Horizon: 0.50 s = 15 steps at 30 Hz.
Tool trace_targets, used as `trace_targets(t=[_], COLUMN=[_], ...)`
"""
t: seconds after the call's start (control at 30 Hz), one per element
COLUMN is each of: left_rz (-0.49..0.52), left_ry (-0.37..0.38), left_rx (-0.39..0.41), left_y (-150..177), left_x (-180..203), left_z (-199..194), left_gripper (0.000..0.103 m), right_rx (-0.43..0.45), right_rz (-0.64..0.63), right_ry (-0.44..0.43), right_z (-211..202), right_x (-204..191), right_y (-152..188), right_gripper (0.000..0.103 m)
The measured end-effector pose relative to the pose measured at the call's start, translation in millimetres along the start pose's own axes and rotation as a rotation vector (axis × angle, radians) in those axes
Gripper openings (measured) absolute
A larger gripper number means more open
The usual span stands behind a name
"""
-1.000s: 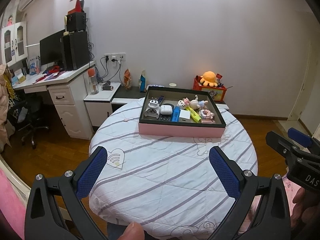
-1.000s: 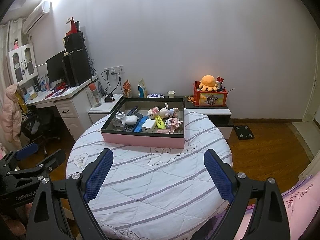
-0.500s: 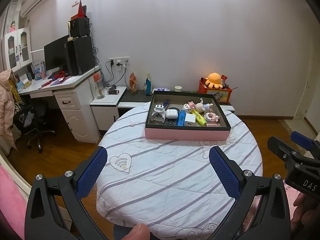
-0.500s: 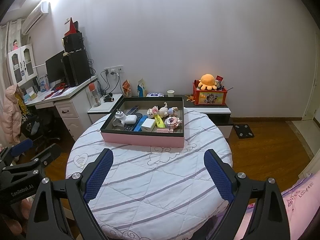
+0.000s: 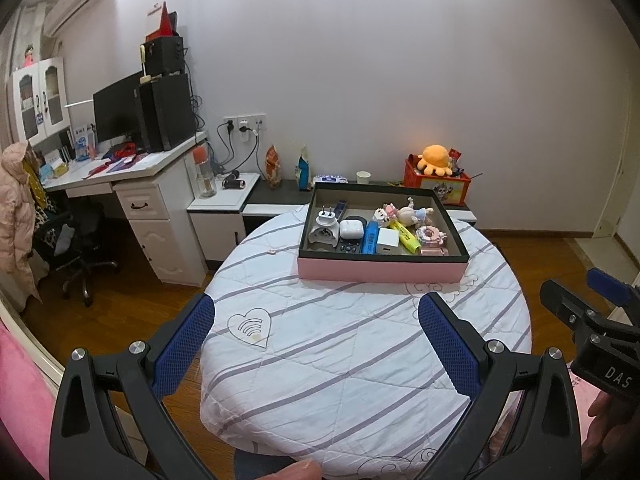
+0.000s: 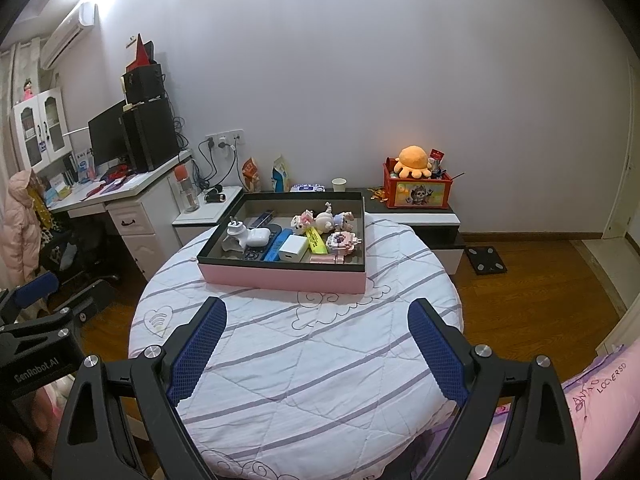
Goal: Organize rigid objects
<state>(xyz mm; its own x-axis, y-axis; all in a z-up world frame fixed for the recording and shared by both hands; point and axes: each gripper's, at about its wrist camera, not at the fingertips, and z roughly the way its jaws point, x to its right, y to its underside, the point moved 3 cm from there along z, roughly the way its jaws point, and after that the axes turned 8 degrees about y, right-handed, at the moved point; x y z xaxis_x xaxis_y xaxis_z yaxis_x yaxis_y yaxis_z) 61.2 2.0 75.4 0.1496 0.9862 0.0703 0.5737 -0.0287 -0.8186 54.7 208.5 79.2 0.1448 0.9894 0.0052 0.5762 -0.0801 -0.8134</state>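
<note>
Pink-walled tray (image 5: 380, 271) (image 6: 280, 278) with a dark rim, sitting on the far half of the round bench (image 5: 360, 360) (image 6: 304, 360) under a striped quilted cloth. Packed inside, left to right: white plug adapter (image 5: 325, 227) (image 6: 236, 236), white earbud case (image 5: 351, 229) (image 6: 257, 237) lying on a dark remote (image 5: 349, 246) (image 6: 253, 255), blue bar (image 5: 371, 237) (image 6: 277, 249), white charger cube (image 5: 387, 241) (image 6: 293, 249), yellow marker (image 5: 406, 235) (image 6: 316, 241), pink block toy (image 5: 431, 237) (image 6: 341, 241). Small dolls (image 5: 404, 213) (image 6: 324, 220) lying toward the back wall; another dark stick-shaped item (image 5: 339, 207) (image 6: 262, 217) in the back left corner, kind unclear. All items loose together, no dividers visible.

Near half of the bench bare cloth, with only a heart print (image 5: 249, 327) (image 6: 159, 320) by the left edge. Bench edge curving away on both sides, wooden floor beyond. Low cabinet and a red toy box (image 5: 436, 186) (image 6: 418, 192) behind the tray, against the wall.

Left hand-held gripper (image 5: 316, 344) released, jaws spread wide, hovering short of the near bench edge, holding nothing. Right hand-held gripper (image 6: 316, 340) likewise released and empty, over the near cloth, well apart from the tray.
</note>
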Motion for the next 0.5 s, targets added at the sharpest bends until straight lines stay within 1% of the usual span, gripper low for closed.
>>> trace_targets(t=[0.5], left_rz=[-0.007], left_ry=[0.006], left_rx=[-0.018], left_y=[0.3], left_x=[-2.8], left_z=[5.8], left_gripper=[0.103], right_rx=[-0.008], right_rz=[-0.001], right_ry=[0.0], right_z=[3.8], right_x=[-0.7], right_y=[2.4], right_gripper=[0.094])
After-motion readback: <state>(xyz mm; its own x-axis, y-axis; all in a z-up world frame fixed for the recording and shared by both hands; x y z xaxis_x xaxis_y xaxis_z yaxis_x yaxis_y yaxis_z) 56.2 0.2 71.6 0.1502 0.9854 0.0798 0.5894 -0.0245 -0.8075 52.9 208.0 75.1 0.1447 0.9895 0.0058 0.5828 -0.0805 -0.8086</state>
